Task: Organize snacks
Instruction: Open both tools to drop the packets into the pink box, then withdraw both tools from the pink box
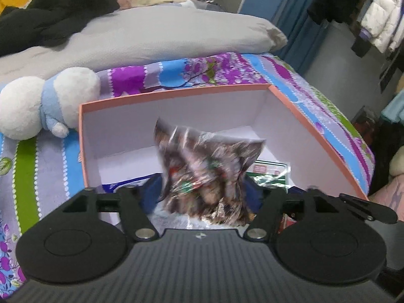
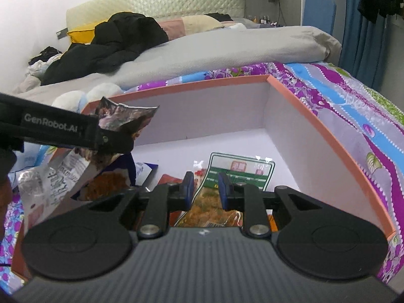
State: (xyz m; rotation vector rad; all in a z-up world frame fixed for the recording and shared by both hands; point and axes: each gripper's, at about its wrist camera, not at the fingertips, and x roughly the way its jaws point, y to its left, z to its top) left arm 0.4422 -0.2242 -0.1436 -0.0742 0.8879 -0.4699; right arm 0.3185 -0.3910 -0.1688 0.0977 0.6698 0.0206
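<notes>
An orange-rimmed box (image 1: 176, 92) with white walls sits on the bed in both views (image 2: 202, 82). My left gripper (image 1: 202, 189) hangs over its near left part with the jaws wide. A shiny brown snack bag (image 1: 207, 166) is between its fingers, blurred and loose from the pads. From the right wrist view this gripper (image 2: 113, 141) enters at the left with the bag (image 2: 131, 116) at its tip. My right gripper (image 2: 206, 184) is low inside the box. Its blue pads are close together on an orange snack packet with a green label (image 2: 240, 174).
More packets lie on the box floor, among them a dark blue one (image 2: 144, 169). A white and blue plush toy (image 1: 45, 101) rests against the box's left side. Behind are a grey duvet (image 1: 151, 38) and a black coat (image 1: 50, 12). The patterned sheet (image 1: 303, 75) ends at the bed's right edge.
</notes>
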